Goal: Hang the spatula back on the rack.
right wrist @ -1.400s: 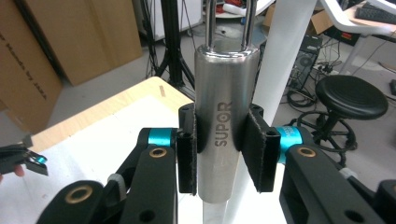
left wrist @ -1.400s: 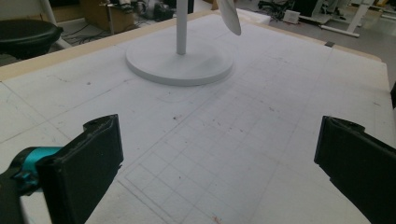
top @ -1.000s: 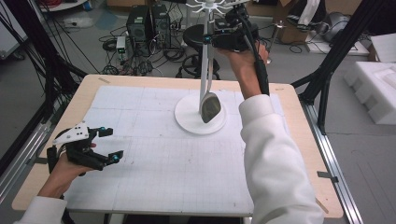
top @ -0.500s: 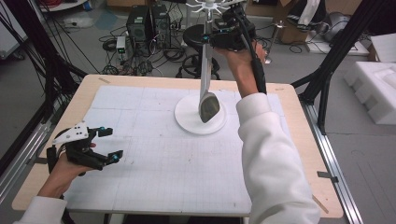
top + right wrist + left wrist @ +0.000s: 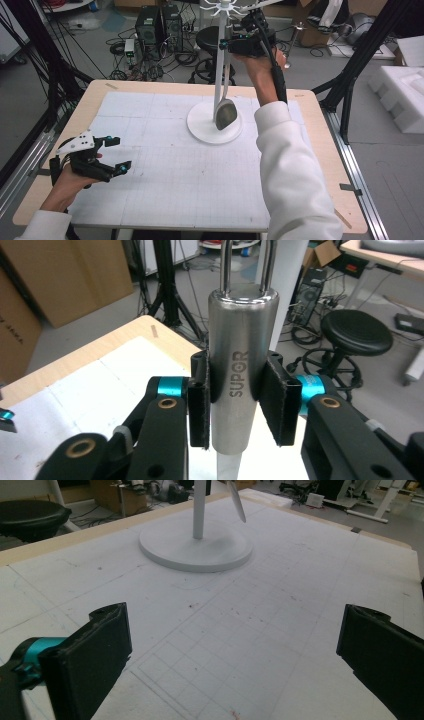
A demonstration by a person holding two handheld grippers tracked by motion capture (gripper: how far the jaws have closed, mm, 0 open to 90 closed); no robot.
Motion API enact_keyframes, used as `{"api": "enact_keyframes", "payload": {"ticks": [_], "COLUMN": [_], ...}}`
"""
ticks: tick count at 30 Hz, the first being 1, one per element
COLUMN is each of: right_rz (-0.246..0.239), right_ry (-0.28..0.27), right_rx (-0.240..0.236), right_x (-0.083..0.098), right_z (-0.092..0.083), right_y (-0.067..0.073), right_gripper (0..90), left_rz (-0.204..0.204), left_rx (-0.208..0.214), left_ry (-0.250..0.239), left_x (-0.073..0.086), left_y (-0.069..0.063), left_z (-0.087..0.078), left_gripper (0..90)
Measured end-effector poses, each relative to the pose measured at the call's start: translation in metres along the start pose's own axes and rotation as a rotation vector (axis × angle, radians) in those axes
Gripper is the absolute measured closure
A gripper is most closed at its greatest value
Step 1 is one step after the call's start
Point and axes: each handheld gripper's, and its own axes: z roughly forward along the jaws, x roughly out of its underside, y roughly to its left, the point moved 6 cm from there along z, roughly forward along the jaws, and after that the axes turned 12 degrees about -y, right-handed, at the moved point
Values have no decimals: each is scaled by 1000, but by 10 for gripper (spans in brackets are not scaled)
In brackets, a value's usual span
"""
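Ladle handle (image 5: 239, 375) clamped between right tongs (image 5: 239, 402) — upright, beside stand pole (image 5: 220, 60)

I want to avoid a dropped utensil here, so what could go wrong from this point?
1. The right gripper clamps the smooth, tapered steel handle of the ladle; it might slip through the pads.
2. The bowl hangs close to the white stand; a swing could knock its pole.
3. The hanging loop may miss the rack's prongs.
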Motion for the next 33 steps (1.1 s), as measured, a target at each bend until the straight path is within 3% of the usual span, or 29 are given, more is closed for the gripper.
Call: {"api": "enact_keyframes", "payload": {"ticks": [2, 3, 7, 11, 12, 13, 17, 19, 20, 27, 33], "right_rz": [-2, -15, -9, 0, -4, -4, -6, -26, -26, -44, -16], "right_ry": [-1, 2, -5, -18, -30, -30, -41, -104, -104, -196, -256], "right_rx": [1, 17, 0, -50, -85, -85, -143, -175, -175, -230, -204], "right_x": [2, 9, 22, 48, 62, 62, 90, 109, 109, 163, 213], "right_z": [-1, -4, -11, -23, -30, -30, -47, -63, -63, -109, -134], "right_y": [0, 0, 0, 0, 0, 0, 4, 9, 9, 17, 10], "right_gripper": [635, 575, 562, 413, 311, 311, 101, 3, 3, 3, 3], "left_rz": [-3, 0, 4, -1, 0, -4, -3, 3, 3, 13, 22], "left_rx": [-3, 0, -7, -14, -14, -14, -13, -11, -9, -8, -9], "left_ry": [3, 5, 9, 6, 6, 0, -7, -4, -7, -13, -34], "left_x": [0, 1, 2, 4, 4, 3, 3, 3, 3, 2, 0], "left_y": [0, 0, 0, 1, 2, 2, 2, 1, 0, 0, 0], "left_z": [0, 0, -1, -4, -5, -5, -6, -6, -6, -8, -9], "left_gripper": [17, 17, 17, 17, 17, 17, 17, 17, 17, 17, 17]}}
